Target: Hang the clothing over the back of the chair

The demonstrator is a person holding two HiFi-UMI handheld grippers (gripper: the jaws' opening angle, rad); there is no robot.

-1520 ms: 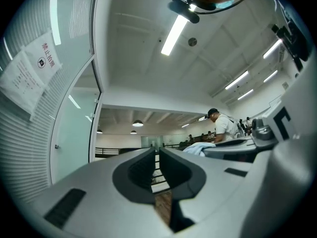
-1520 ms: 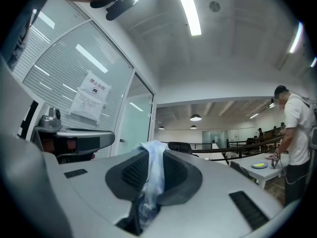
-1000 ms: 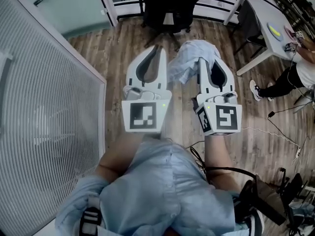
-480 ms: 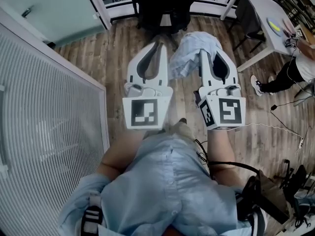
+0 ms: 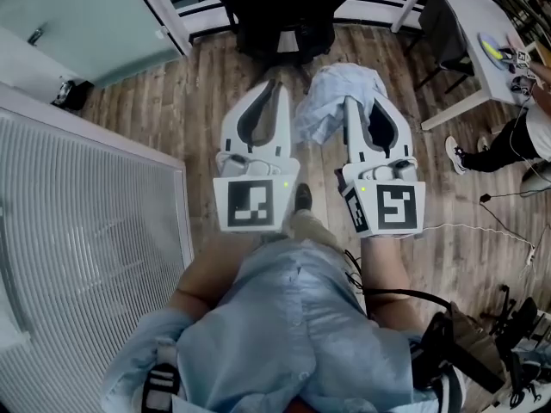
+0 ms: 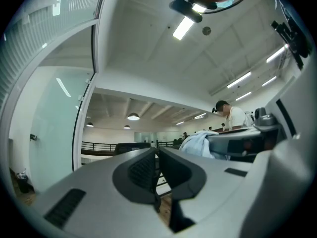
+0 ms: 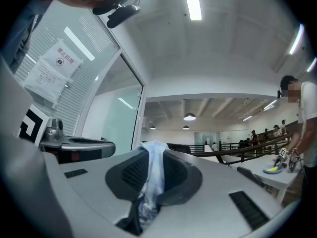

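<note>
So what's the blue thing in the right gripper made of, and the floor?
Clothing: probably thin woven cloth, pale blue and matte. It crumples into soft folds and hangs limp where the right gripper pinches it.
Floor: wood or wood-look planks, brown with grain streaks and seams and a slight sheen. I can't tell which.

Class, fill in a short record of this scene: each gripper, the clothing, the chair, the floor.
left gripper: jaws shut, empty
right gripper: jaws shut on the clothing
clothing: light blue, bunched, off the floor
chair: black, ahead of both grippers, clothing not yet on it
floor: wood planks
</note>
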